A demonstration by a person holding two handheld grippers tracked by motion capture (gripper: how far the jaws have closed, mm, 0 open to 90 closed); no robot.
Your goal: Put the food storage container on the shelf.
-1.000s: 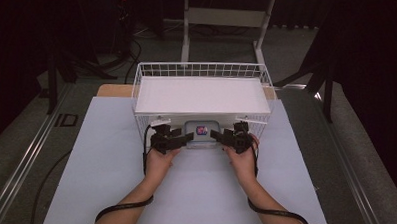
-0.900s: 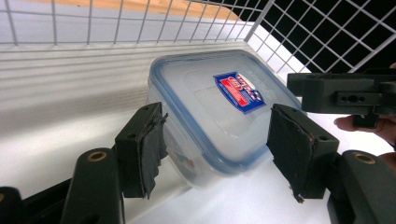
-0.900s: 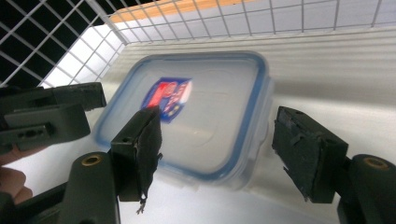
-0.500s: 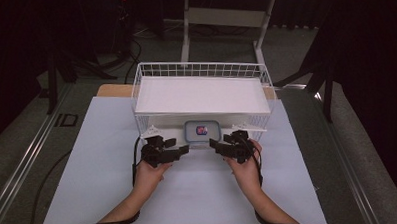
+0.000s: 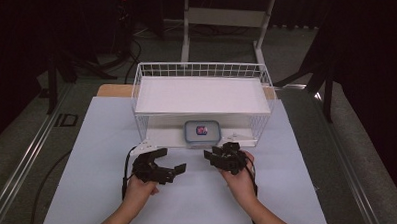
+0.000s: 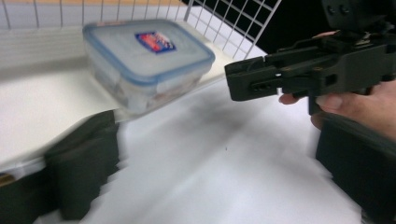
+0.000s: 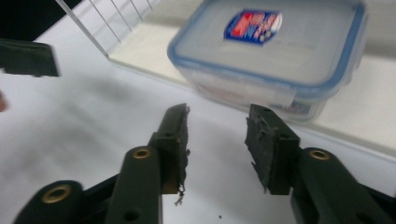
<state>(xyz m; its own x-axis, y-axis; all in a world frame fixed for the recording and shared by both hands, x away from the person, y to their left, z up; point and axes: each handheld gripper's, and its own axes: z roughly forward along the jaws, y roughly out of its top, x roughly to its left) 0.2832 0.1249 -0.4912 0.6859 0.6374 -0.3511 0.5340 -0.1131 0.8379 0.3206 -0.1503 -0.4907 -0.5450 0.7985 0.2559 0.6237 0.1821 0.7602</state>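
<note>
High view: both tools released, left tool point(image 5: 161, 166) just spreading, right tool point(image 5: 227, 157) just narrowing, nothing between. The container point(image 5: 202, 133) sits at the shelf's point(image 5: 162, 137) near edge; a careless nudge could tip it onto the bench point(image 5: 88, 161).

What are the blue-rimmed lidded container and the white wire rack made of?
Blue-rimmed lidded container: apparently clear, slightly frosted plastic; contents show through the wall, blue band around the lid, glossy sticker on top. White wire rack: probably white-coated metal wire, a thin welded-looking grid; its shelf is a matte white board.
</note>
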